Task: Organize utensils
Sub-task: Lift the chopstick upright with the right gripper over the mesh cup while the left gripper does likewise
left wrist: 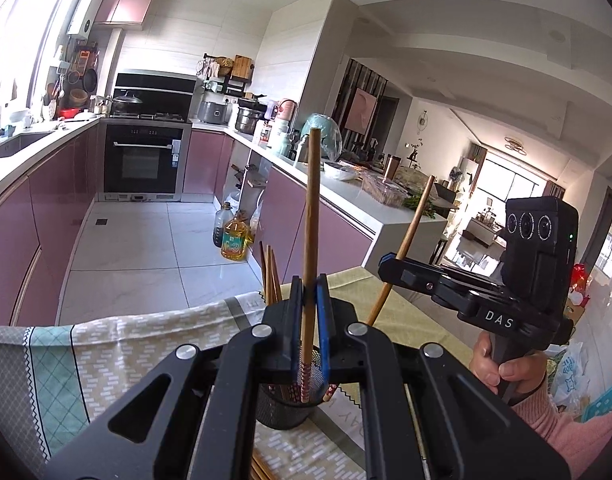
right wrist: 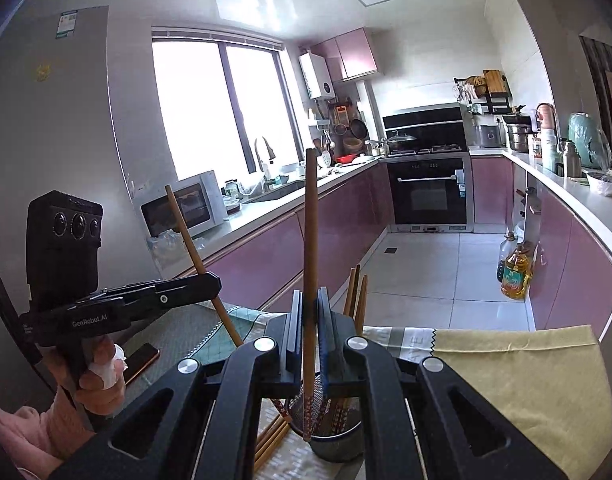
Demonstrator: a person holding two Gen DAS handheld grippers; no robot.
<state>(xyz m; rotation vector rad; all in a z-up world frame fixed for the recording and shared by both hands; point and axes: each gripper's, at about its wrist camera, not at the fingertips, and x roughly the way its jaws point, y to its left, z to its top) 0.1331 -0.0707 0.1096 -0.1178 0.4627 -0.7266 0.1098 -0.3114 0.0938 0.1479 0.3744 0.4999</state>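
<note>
Each gripper pinches one chopstick upright over the mesh holder near the tablecloth's far edge — left gripper, right gripper. In my judgement this is the drop-in step: lower each patterned tip inside the rim, then release — loose chopsticks remain beside it.

Brown chopstick upright, patterned tip in black mesh holder; second chopstick likewise.

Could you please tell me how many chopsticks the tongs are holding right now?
2: one brown wooden chopstick in the left tongs, another brown wooden chopstick in the right tongs, both over the black mesh holder.
</note>
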